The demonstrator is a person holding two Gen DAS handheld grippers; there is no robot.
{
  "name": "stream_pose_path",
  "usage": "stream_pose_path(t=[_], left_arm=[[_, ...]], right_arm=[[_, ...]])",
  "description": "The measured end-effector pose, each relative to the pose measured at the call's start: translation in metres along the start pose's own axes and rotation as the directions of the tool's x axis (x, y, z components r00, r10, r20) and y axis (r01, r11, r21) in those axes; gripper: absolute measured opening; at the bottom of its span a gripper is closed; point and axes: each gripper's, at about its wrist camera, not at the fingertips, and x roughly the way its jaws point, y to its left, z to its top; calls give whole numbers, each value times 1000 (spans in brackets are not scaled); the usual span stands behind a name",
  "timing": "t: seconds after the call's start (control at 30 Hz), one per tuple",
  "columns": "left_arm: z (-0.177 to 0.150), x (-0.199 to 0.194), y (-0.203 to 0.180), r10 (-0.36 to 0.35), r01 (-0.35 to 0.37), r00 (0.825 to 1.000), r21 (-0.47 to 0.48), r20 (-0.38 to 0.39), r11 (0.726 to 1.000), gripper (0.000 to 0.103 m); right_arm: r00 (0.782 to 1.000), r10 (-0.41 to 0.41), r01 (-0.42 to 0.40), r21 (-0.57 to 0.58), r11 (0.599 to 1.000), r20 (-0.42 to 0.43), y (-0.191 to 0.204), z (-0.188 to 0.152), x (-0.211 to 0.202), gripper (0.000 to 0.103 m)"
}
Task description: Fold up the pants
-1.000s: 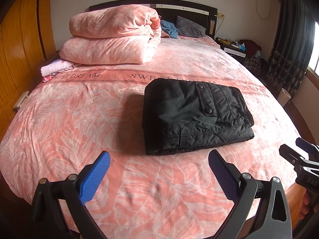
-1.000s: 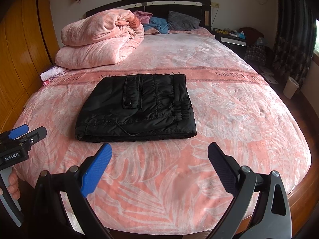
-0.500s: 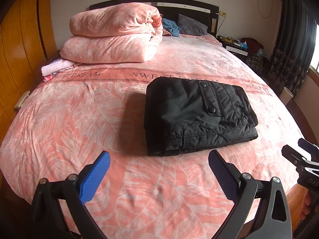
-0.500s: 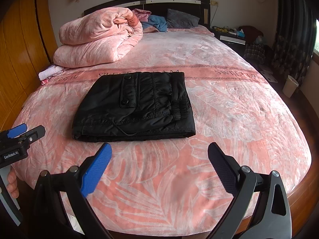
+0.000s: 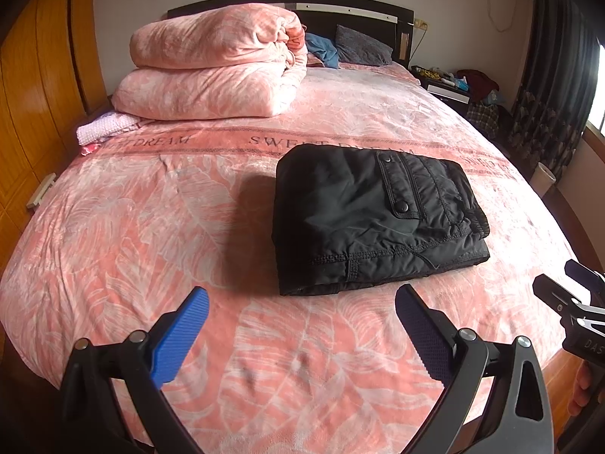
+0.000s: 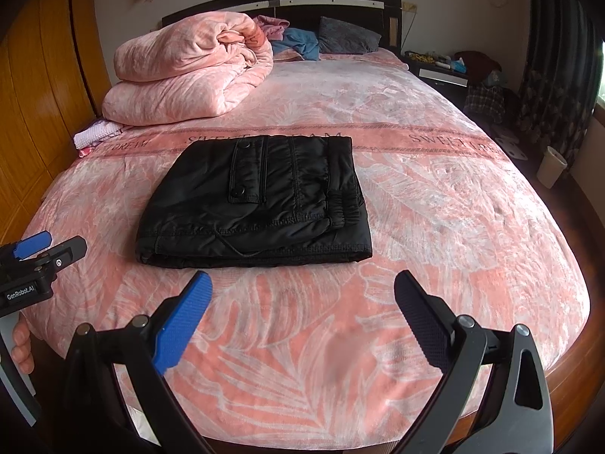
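Fingers (image 5: 189, 336) of the left gripper (image 5: 300, 335) stand spread wide and hold nothing, poised over the near edge of the bed (image 5: 113, 234), while the right gripper (image 6: 300, 321) hangs equally wide apart and empty above the same edge. The black pants (image 6: 257, 204) lie folded into a compact, roughly square bundle on the pink bedspread, between the near edge and the lettered band that crosses the bed, with the pocket flap and its snap facing up and the gathered waistband toward the right-hand edge. Neither gripper touches the bundle; both sit just short of its near side. By the look of it the folding is finished or nearly so, and what remains is a check of the stack: the layers along the near edge appear slightly uneven, and a thin cord strays from the seam. A tidy finish would call for a light press on top rather than a pinch at the edge, since the slick padded fabric seems apt to spring open or slide. A rolled pink quilt (image 5: 215, 72) rests well apart near the headboard, clear of the work.
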Motion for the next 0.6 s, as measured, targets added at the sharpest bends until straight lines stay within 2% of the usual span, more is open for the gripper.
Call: stream_pose_path(t=[0.6], left_arm=[[-1, 7, 2, -12, 13, 1000, 10, -11, 1000, 99]], right_arm=[[1000, -1, 1, -2, 1000, -12, -4, -2, 6, 97]])
